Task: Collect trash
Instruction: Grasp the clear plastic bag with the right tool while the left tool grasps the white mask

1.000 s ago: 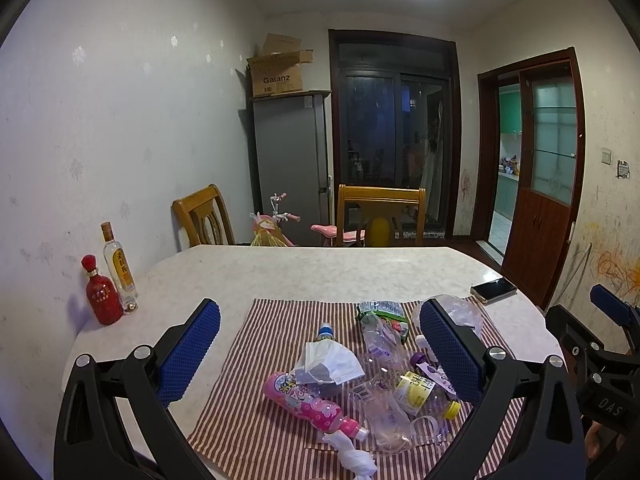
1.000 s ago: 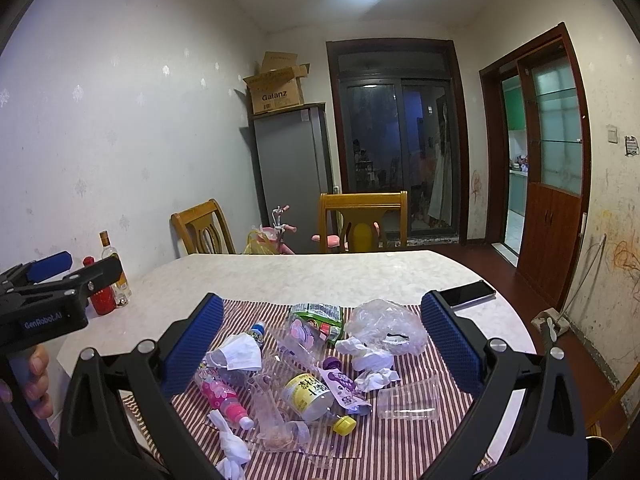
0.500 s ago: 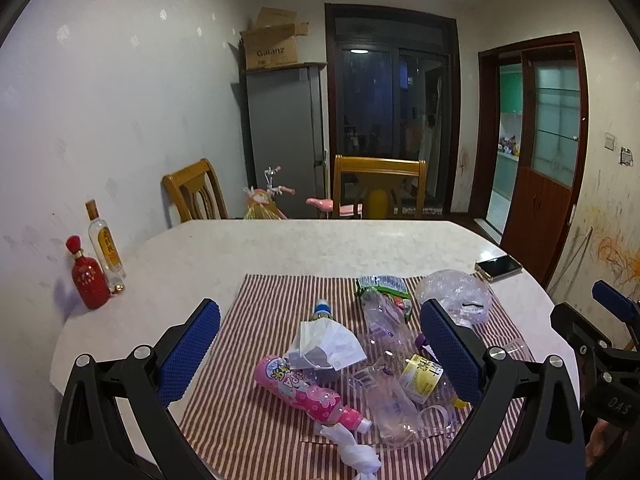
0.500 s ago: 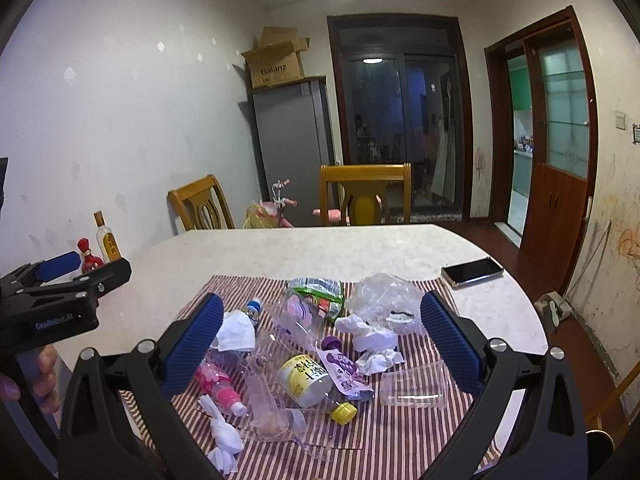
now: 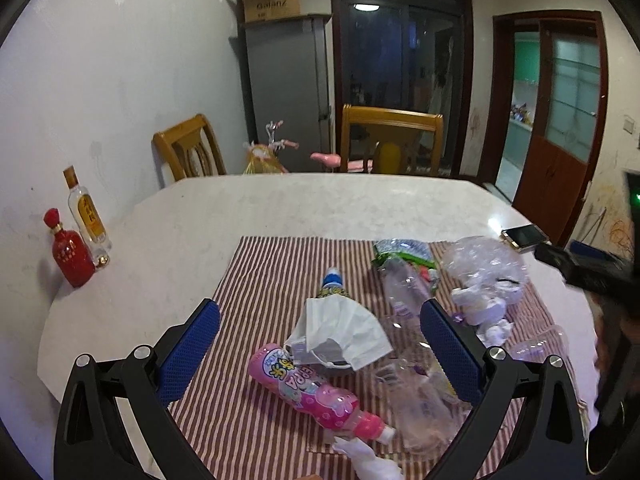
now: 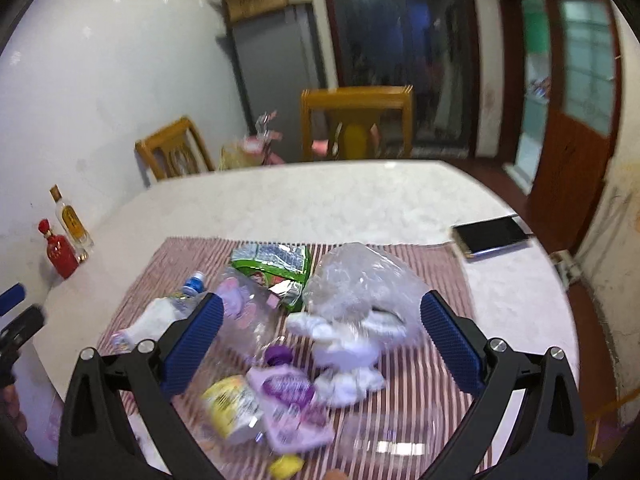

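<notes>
**Both claws spread wide over the littered cloth, nothing gripped**

Left wrist view. Left gripper above the near edge of the striped cloth, blue pads far apart, empty. Between the pads on the cloth: pink bottle lying on its side, cap toward the camera; white face mask draped just behind it, covering part of a blue-capped bottle. Crumpled tissue at the near edge, touching the pink bottle's cap end. Clear crushed bottle to the right of the mask, green wrapper behind it, clear plastic bag further right. Phone on bare table beyond the cloth's right corner. Red bottle and a clear glass bottle stand together at the table's left edge by the wall.

Right wrist view (motion-blurred). Right gripper equally wide, holding nothing. Clear plastic bag and white tissue wads sit between the pads. Purple pouch and yellow-labelled container lie nearer, lower left. Green wrapper behind. Phone far right on the table.
</notes>
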`<state>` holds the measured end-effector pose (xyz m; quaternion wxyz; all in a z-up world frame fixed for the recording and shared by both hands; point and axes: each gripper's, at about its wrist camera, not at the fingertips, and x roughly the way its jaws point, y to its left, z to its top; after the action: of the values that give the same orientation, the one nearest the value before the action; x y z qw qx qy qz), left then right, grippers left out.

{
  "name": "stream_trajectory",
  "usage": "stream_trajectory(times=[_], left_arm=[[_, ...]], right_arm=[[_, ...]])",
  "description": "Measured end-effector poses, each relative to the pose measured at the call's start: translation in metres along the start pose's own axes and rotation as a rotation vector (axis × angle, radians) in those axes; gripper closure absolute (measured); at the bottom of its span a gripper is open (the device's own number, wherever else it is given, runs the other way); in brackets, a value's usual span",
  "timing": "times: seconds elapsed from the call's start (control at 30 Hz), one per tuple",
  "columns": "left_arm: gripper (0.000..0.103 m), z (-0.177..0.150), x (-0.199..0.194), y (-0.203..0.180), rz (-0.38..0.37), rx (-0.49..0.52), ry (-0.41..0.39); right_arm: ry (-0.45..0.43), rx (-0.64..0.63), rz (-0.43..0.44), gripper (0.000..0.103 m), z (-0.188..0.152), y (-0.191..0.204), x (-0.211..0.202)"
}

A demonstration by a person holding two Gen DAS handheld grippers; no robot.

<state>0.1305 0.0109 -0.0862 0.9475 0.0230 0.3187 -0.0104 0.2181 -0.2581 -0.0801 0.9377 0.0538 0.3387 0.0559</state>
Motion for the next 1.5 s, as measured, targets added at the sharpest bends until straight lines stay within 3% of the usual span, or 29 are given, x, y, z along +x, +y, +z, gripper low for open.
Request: stream_trajectory(times=[0.1,0.3,0.37,0.4,0.43,0.53,0.8,0.9,0.97,1.07,1.1,1.13,1.23,1.3,1.5], left_arm=[[0.006,0.002,0.02,0.005,-0.023,-0.019,0.041],[0.006,0.001,0.057,-0.003,-0.103,-0.024,0.134],[0.006,-0.002,0.068,-0.003,-0.084,-0.011,0.156],[0.006,-0.004,0.073,-0.002,-0.074,-0.009,0.165],[0.006,-0.005,0.078,-0.002,-0.065,-0.01,0.176],[0.006,-0.007,0.093,0.002,-0.061,-0.027,0.219],[0.006,-0.021,0.142,-0.002,-0.059,0.014,0.34],[0.007,-0.026,0.158,-0.01,0.006,0.068,0.347],[0.013,-0.03,0.167,-0.013,0.016,0.088,0.372],[0.038,-0.033,0.179,-0.011,-0.069,0.056,0.442],[0.051,-0.034,0.182,-0.009,-0.096,0.04,0.457],[0.064,-0.034,0.183,-0.008,-0.112,0.026,0.461],[0.086,-0.029,0.179,0.0,-0.122,-0.009,0.436],[0.092,-0.022,0.173,0.006,-0.131,-0.036,0.407],[0.094,0.002,0.135,0.016,-0.172,-0.083,0.293]], right_arm=[[0.18,-0.017,0.002,0.004,0.021,-0.02,0.072],[0.441,-0.054,-0.004,0.005,0.018,-0.039,0.166],[0.481,-0.049,0.012,0.019,0.011,-0.044,0.177],[0.498,-0.043,0.024,0.045,0.007,-0.046,0.182],[0.505,-0.037,0.023,0.063,0.005,-0.047,0.184],[0.485,-0.017,0.024,0.081,0.0,-0.052,0.183],[0.382,0.089,0.089,0.085,0.008,-0.068,0.147],[0.354,0.093,0.111,0.085,0.015,-0.065,0.135],[0.337,0.097,0.122,0.084,0.016,-0.069,0.126],[0.301,0.105,0.136,0.084,0.023,-0.07,0.116],[0.29,0.103,0.139,0.084,0.026,-0.069,0.113],[0.284,0.103,0.141,0.083,0.03,-0.07,0.115],[0.265,0.097,0.144,0.083,0.034,-0.068,0.111],[0.256,0.097,0.144,0.083,0.035,-0.067,0.108],[0.244,0.113,0.152,0.084,0.03,-0.066,0.1]])
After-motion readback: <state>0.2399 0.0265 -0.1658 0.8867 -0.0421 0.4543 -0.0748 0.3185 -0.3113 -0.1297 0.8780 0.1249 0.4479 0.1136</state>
